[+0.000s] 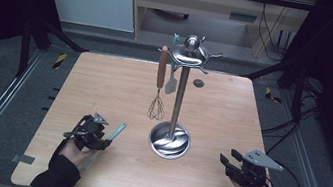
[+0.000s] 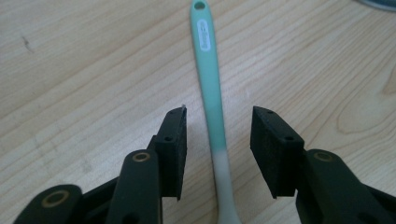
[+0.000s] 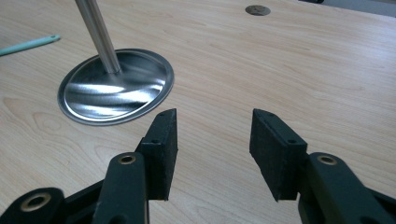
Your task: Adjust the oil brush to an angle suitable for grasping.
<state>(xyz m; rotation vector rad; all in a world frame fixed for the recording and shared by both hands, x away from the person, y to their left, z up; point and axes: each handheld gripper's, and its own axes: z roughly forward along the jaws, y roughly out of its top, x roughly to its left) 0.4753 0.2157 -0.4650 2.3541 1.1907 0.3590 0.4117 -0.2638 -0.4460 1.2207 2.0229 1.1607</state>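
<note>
From the left, the left gripper hangs low over the pale wooden surface, to the left of the steel utensil stand with its round dished base. Its black padded fingers are spread wide with the slim mint-green silicone spatula handle lying between them, touched by neither. The handle runs away from the gripper toward the stand's base, its hanging hole at the far end.

If the fingers close from here they may catch the handle off-centre; being thin and flat on the surface, it could skid or roll out sideways instead of lifting.

On the stand's top hooks hang a wire whisk with a brown wooden handle and a pale spatula; the dished base holds nothing.

To the right of the stand, the right gripper rests near the surface, fingers wide apart and empty.
</note>
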